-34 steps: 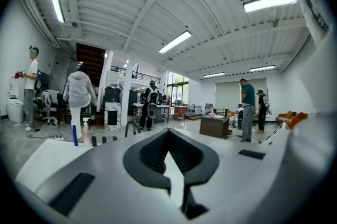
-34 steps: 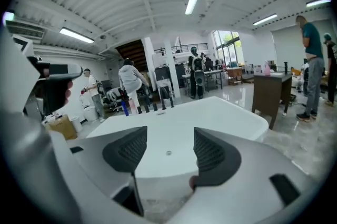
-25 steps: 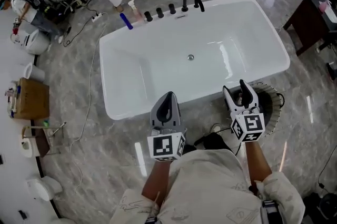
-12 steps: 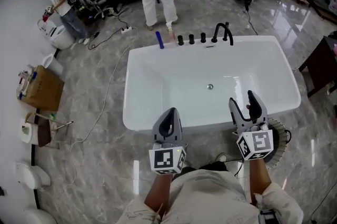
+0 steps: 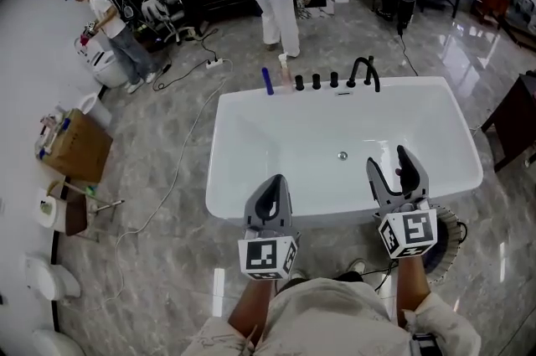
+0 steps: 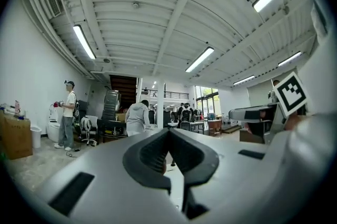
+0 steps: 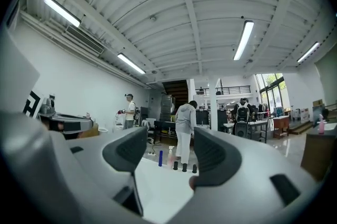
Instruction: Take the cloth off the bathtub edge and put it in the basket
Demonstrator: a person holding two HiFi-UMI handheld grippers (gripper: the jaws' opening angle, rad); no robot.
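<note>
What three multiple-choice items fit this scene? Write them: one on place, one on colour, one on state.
1. Where does the blue cylinder stand?
A. on the tub's far rim
B. inside the tub
C. on the floor

2. What colour is the faucet?
A. chrome
B. black
C. gold

3. How is the right hand-held gripper?
A. shut on a cloth
B. shut, empty
C. open, empty

Key:
1 A: it stands upright on the rim beside the knobs.
2 B: it shows black against the white tub.
3 C: the right gripper view shows its jaws apart with nothing between them.
</note>
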